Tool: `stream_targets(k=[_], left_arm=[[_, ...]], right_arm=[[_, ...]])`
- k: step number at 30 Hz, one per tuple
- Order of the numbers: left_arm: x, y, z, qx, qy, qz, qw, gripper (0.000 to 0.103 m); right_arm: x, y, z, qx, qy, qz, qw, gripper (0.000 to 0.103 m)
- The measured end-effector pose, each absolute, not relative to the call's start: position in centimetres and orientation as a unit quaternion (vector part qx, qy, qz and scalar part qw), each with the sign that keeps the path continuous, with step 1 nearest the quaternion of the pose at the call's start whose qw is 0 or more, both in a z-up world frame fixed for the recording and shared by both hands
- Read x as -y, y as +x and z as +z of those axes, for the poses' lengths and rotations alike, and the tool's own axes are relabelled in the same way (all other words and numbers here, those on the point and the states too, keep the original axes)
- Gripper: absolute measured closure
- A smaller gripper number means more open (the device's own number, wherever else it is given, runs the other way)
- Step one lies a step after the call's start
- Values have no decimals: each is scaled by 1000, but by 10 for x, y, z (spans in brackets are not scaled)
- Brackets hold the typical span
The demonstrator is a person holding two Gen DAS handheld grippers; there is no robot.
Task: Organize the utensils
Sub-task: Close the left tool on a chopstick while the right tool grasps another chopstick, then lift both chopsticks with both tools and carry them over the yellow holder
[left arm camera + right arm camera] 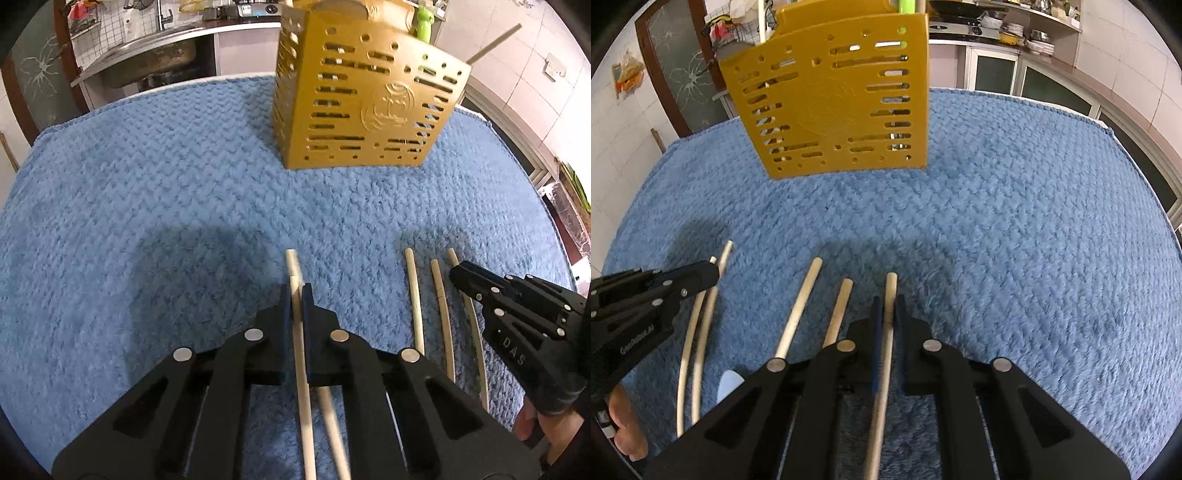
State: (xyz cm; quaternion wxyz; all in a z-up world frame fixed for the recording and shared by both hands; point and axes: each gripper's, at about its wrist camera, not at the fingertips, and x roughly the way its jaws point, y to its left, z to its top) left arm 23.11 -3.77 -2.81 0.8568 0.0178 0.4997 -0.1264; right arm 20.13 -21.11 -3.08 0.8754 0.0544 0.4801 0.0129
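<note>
Light, stiff, slippery: left gripper [296,295] fingers clenched near one chopstick [294,273] tip, right gripper [888,306] likewise on another chopstick [891,286], lower centre.

Brightness: both views are showing even, fairly bright indoor light; colours are reading clearly
Light source: light is seeming to fall from above; no lamp is showing
Shadows: soft dark patches are lying on the blue towel [147,184] ahead of each tool; the left tool [296,295] is casting one to its left; the right tool [889,306] is sitting at the edge of another
Glare: round metal pins on the tools are shining pale
Blur: chopsticks [875,424] are smearing near the bottom edge
Distortion: straight lines are bowing at the edges; black corners are framing each fisheye picture
</note>
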Motion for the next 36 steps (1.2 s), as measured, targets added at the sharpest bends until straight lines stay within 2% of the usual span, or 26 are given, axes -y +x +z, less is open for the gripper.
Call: stream_targets(k=[9, 20, 36], left_arm=[[25, 221, 5, -464, -11, -138, 875, 99], [23, 204, 74, -366, -23, -158, 917, 99], [24, 223, 155, -261, -28, -167, 950, 99]], right_arm=[[221, 190, 8, -429, 78, 29, 899, 97], [233, 179, 60, -346, 89, 44, 933, 97], [243, 196, 133, -174, 85, 64, 979, 97]])
